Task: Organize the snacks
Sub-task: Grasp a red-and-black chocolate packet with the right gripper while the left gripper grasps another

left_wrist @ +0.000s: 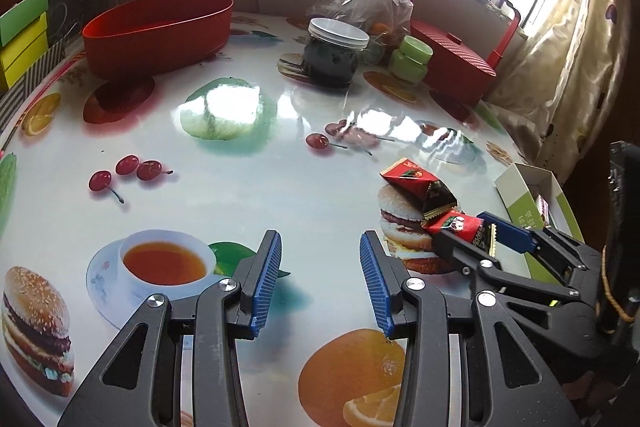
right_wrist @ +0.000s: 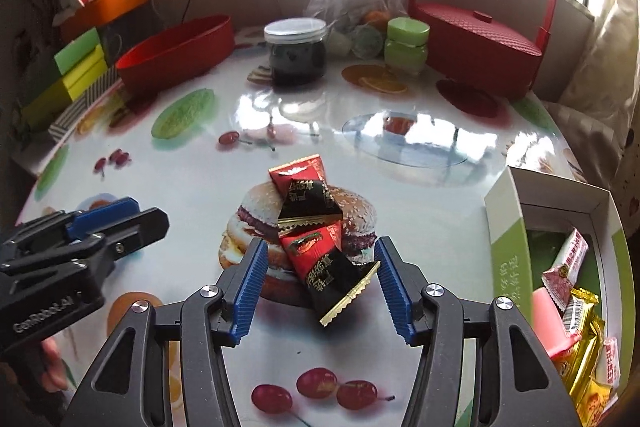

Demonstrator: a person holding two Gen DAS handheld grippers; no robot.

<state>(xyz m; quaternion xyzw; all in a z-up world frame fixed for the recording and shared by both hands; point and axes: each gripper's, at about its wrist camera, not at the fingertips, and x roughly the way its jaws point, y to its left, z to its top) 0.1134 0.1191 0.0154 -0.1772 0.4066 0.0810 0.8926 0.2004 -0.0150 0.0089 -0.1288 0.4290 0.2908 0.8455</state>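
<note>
Glossy fruit-print worktop (right_wrist: 400, 195): my right hand-held gripper (right_wrist: 318, 287) straddles a red-black snack packet (right_wrist: 320, 267), pads clear; my left hand-held gripper (left_wrist: 320, 283) gapes empty.

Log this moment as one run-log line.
step: picking snack | right gripper: open around red-black packet | left gripper: open, empty | second packet: on table | green box: holds snacks

Left gripper (left_wrist: 320, 279): black plastic linkage arms, silver round screws, blue ribbed pads (left_wrist: 267, 279).
Right gripper (right_wrist: 318, 285): same black frame, triangular cut-outs, blue ribbed pads (right_wrist: 250, 291).
Marking: white "GenRobot.AI" lettering on the left gripper's black body.
</note>
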